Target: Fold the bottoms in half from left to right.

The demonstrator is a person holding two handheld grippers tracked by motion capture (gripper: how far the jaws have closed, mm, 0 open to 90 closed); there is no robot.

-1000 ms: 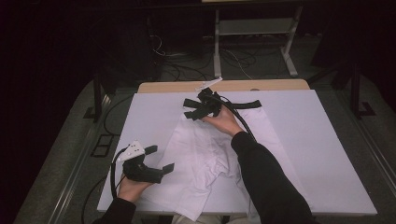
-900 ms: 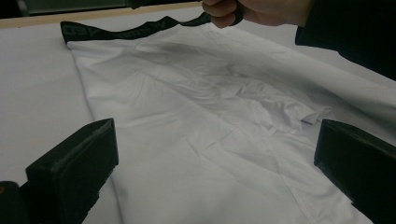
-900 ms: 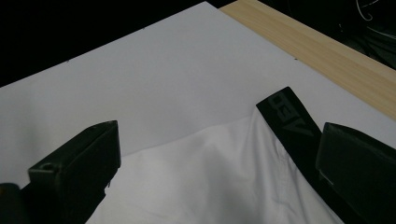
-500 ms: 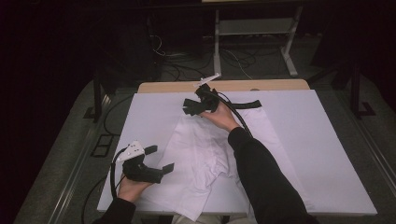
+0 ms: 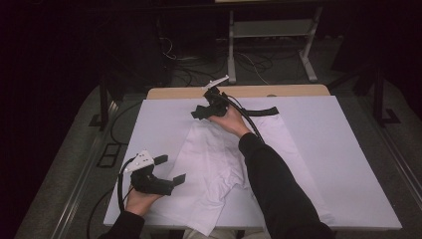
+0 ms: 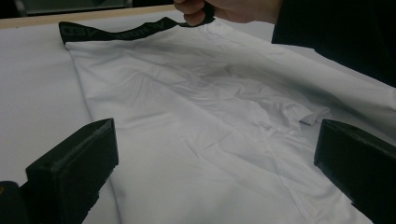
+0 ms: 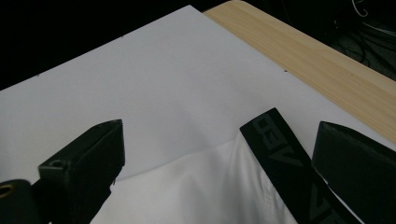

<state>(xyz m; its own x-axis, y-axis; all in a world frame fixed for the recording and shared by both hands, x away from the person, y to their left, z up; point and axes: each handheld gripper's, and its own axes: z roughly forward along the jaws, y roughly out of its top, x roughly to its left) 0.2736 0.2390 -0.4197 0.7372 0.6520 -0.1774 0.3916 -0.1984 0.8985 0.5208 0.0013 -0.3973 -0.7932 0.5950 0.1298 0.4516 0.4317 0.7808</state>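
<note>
A white garment (image 5: 219, 164) with a black waistband (image 5: 261, 111) lies spread on the white table cover (image 5: 348, 149). My right gripper (image 5: 202, 111) is open at the garment's far left corner. In the right gripper view its jaws (image 7: 222, 128) stand wide apart, and the lettered waistband end (image 7: 280, 149) and white cloth (image 7: 201, 186) lie between them, nearer the right jaw. My left gripper (image 5: 170, 168) is open at the near left edge of the garment. In the left gripper view (image 6: 217, 135) the wrinkled cloth (image 6: 196, 121) stretches ahead to the waistband (image 6: 116, 32).
A strip of wooden tabletop (image 5: 298, 90) shows beyond the cover's far edge. On the dark floor behind it are a metal stand (image 5: 268, 30) and cables (image 5: 184, 64). The person's dark sleeve (image 5: 278, 189) crosses the right half of the garment.
My right gripper has shifted a little farther away and to the left, to the waistband's end. The left gripper has stayed where it was.
</note>
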